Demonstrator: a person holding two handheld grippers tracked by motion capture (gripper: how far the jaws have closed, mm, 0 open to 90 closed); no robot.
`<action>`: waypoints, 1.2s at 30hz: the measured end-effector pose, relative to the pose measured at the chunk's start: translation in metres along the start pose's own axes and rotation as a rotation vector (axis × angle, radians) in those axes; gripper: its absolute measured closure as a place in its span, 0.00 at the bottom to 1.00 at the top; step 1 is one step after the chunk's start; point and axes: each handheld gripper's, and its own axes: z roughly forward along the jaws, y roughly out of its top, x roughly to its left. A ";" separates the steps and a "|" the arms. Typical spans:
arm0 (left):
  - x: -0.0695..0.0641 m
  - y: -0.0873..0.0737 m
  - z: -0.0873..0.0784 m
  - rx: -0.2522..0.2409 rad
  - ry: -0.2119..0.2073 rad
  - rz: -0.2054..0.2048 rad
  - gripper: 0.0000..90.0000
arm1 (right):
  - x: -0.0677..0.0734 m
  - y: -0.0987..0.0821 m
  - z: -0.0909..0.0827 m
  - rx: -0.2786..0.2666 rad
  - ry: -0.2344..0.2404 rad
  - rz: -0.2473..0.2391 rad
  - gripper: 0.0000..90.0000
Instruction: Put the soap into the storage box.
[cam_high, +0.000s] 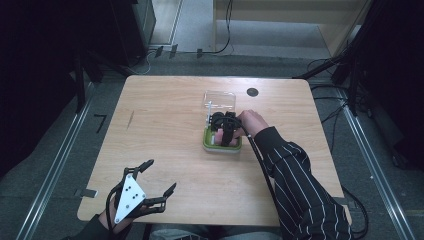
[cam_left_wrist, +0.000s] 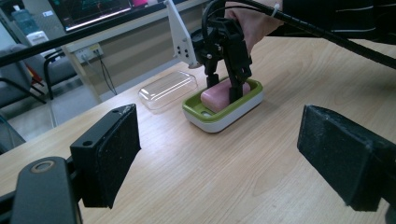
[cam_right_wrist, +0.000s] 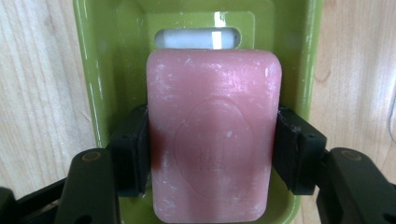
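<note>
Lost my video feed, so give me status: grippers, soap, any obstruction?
Right hand-held gripper shut on pink soap in green dish. Left hand-held gripper open, idle. Clear lid beside dish, nothing blocking.

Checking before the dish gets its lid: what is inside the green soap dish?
A pink soap bar lies in the green soap dish, clamped by the right gripper. Past it a white slot shows; the floor beneath the bar is hidden.

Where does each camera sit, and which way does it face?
High view: above the person's side, looking forward and down on the light wooden table; both forearms show.
Left gripper view: on the left hand-held gripper, level across the table; open jaws.
Right gripper view: on the right hand-held gripper, straight down; jaws clamp the pink soap bar.
Shared: the green-and-white soap dish.
</note>
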 end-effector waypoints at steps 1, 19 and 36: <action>0.000 0.000 0.000 0.001 0.000 0.001 0.15 | 0.000 0.000 -0.001 0.005 -0.006 -0.001 0.42; -0.001 0.001 0.001 0.001 -0.004 0.004 0.15 | 0.000 -0.005 -0.022 0.007 -0.034 0.068 0.27; -0.001 0.002 0.006 -0.008 -0.022 0.011 0.15 | 0.004 -0.033 -0.039 0.035 -0.020 0.229 0.08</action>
